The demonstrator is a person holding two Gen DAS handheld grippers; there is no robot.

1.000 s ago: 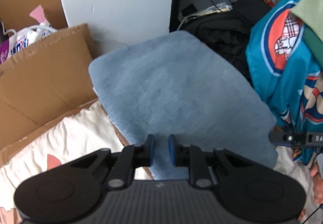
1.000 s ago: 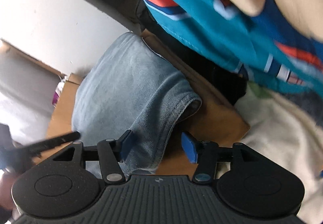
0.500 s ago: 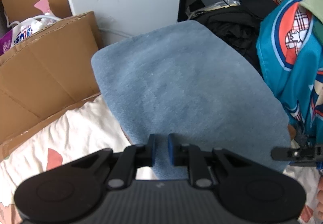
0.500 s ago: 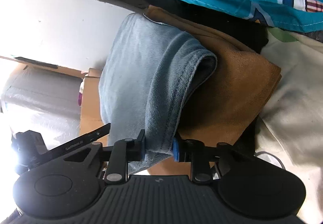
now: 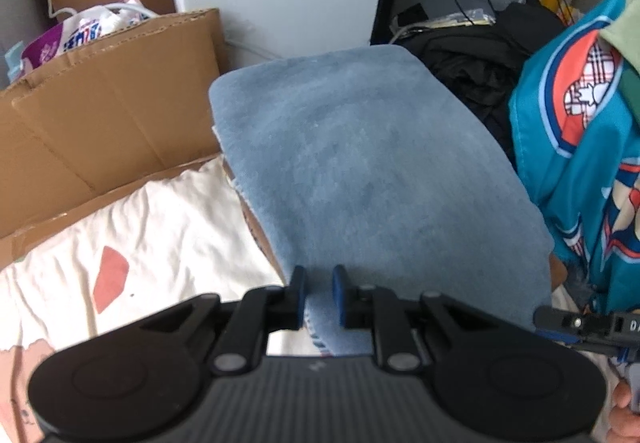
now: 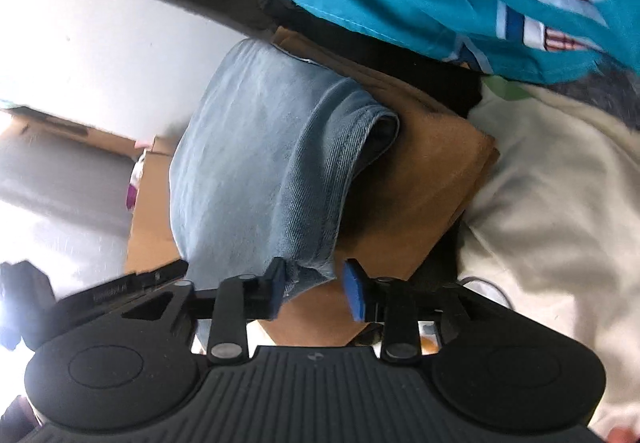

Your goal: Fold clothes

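A folded light blue denim garment (image 5: 372, 167) lies on a folded brown garment (image 6: 424, 179) on the bed. My left gripper (image 5: 318, 293) is shut on the blue garment's near edge. In the right wrist view the blue garment (image 6: 260, 163) shows its hemmed corner between the blue fingertips (image 6: 354, 293). My right gripper (image 6: 314, 289) stands open around that corner and does not pinch it. The right gripper's tip also shows in the left wrist view (image 5: 588, 323).
A cream bedsheet (image 5: 160, 243) with red patches lies to the left. A cardboard box (image 5: 100, 115) stands behind it, by a white wall. A teal patterned jersey (image 5: 580, 171) hangs on the right. Black clothes and bags (image 5: 472, 55) lie behind.
My right gripper was open, closed on the blue garment's corner half a second ago, and has now opened and let it go. My left gripper stays shut on the near edge.
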